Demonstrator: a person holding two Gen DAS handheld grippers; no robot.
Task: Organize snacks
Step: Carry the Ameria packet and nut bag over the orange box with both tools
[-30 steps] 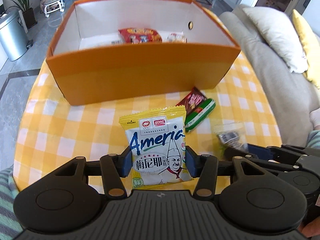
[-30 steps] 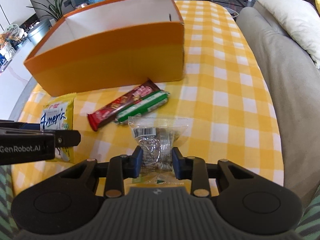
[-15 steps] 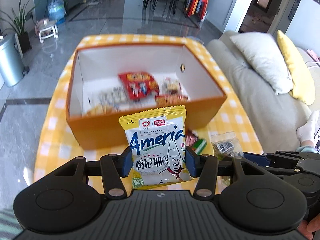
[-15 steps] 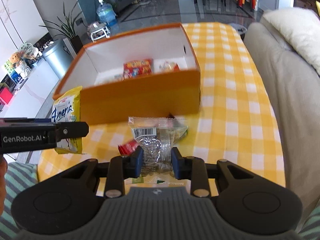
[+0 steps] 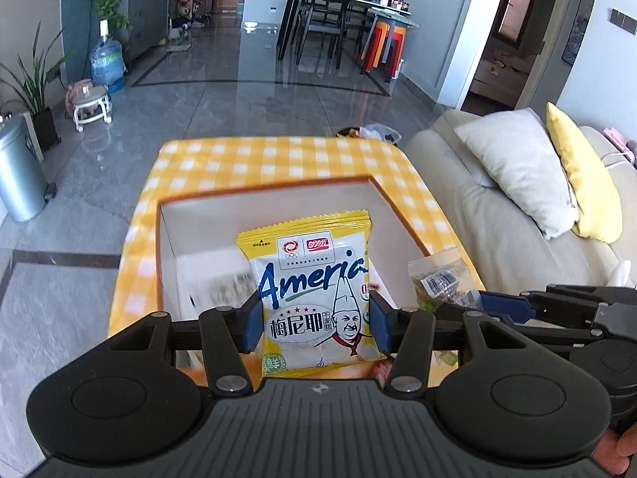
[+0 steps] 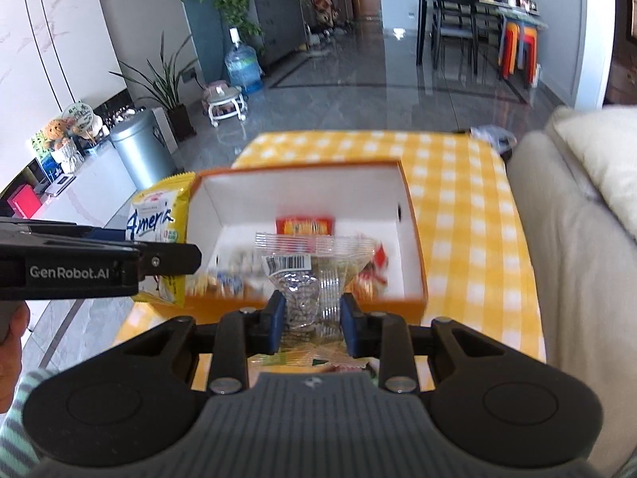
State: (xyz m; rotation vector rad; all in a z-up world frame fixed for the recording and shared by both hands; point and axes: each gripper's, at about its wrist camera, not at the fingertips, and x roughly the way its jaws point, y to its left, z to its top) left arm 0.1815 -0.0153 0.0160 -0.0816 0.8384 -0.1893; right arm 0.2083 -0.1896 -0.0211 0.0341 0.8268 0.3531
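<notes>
**Snacks held over the box, half of it blurry**

Tablecloth (image 6: 458, 183), yellow check, sits under the orange box (image 6: 414, 239); its contents are smeared, only a red packet (image 6: 304, 225) reads clearly. Left gripper (image 5: 314, 320) clamps the yellow packet (image 5: 310, 279), which hides part of the box floor. Right gripper (image 6: 312, 324) pinches the clear bag (image 6: 314, 267), bottom edge cut off.

Both packets (image 5: 314, 298) now above box (image 6: 414, 239)
</notes>
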